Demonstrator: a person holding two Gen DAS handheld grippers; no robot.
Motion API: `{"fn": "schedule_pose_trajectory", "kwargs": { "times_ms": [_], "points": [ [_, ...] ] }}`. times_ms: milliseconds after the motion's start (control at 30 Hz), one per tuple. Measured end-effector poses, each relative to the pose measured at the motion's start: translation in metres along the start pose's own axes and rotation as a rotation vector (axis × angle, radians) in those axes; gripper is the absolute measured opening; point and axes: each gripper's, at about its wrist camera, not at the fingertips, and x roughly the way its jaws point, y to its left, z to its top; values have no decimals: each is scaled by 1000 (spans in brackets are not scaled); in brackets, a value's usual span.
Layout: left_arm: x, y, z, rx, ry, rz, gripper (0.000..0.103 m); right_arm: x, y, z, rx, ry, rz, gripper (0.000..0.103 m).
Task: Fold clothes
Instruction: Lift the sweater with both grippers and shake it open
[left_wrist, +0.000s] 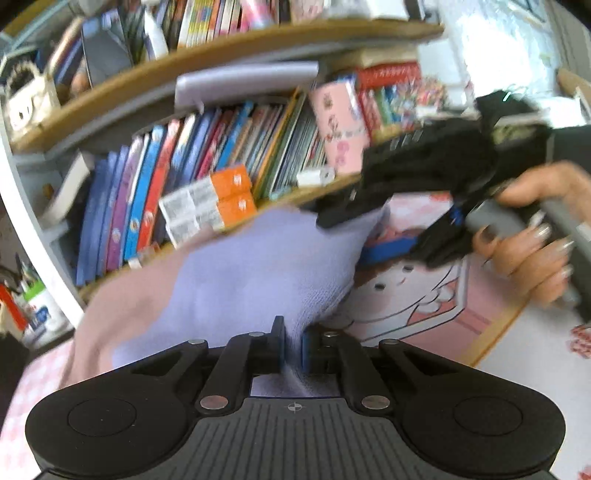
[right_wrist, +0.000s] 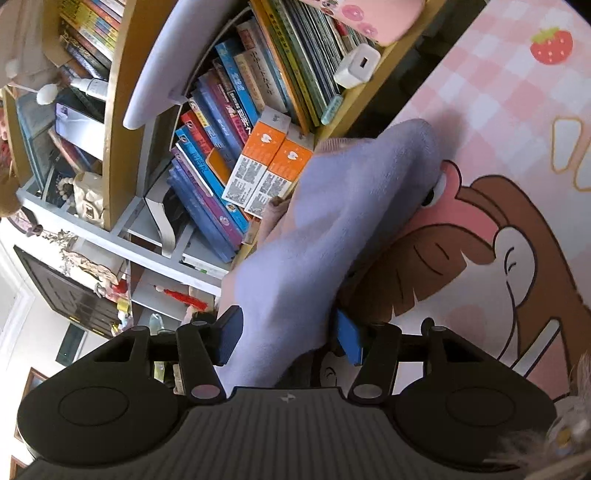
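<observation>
Lavender sock (left_wrist: 266, 266) (soft knit) hangs lifted.

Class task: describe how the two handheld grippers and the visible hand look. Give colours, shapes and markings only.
Each gripper, left and right, is matt black with a ribbed grey centre plate bearing a small crosshair mark, two round side lobes, silver pivot pins and blue finger pads. The hand has long glossy painted nails on a grey handle.

Bookshelf (right_wrist: 122, 122), orange boxes (right_wrist: 266, 166), charger (right_wrist: 356, 66)
</observation>
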Motion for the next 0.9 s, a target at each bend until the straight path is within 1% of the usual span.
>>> {"fn": "schedule_pose_trajectory", "kwargs": {
  "times_ms": [100,200,233,267,300,367,433,467,533,600,633,667,700,733,800,900],
  "points": [
    [-19,9,-3,-36,-20,-30,7,-3,-3,0,22,-25,6,53],
    [-31,8,-15,-79,-15,-57,7,-5,-8,1,51,-35,-5,48],
    [-35,8,-20,-89,-11,-66,7,-5,-9,1,52,-34,-15,38],
    [-40,7,-24,-101,-7,-80,7,-4,-9,0,51,-27,-27,24],
    [-46,6,-29,-114,-4,-94,7,-4,-10,-1,52,-22,-35,20],
    [-56,3,-35,-140,-1,-124,7,-9,-9,-7,55,-24,-29,17],
    [-64,1,-38,-172,2,-177,6,-18,-8,-16,64,-29,-14,14],
    [-68,-1,-39,-178,2,-217,6,-27,-8,-21,74,-40,-5,13],
    [-78,-8,-35,-172,-5,-323,7,-49,-7,-28,98,-76,22,13],
    [-86,-12,-26,-188,-40,-437,7,-79,0,-28,101,-136,74,12],
    [-90,-14,-21,-198,-61,-495,6,-94,5,-27,101,-166,100,12],
    [-95,-14,-12,-222,-103,-560,7,-113,18,-25,62,-206,113,12],
    [-100,-13,-2,-245,-148,-625,7,-131,36,-23,-12,-250,116,12],
    [-108,-12,11,-257,-213,-693,7,-146,56,-22,-93,-290,115,12],
    [-124,-7,33,-275,-343,-799,7,-180,106,-21,-262,-376,125,12],
    [-151,9,54,-325,-533,-926,7,-217,176,-21,-459,-484,189,12]
  ]
}}
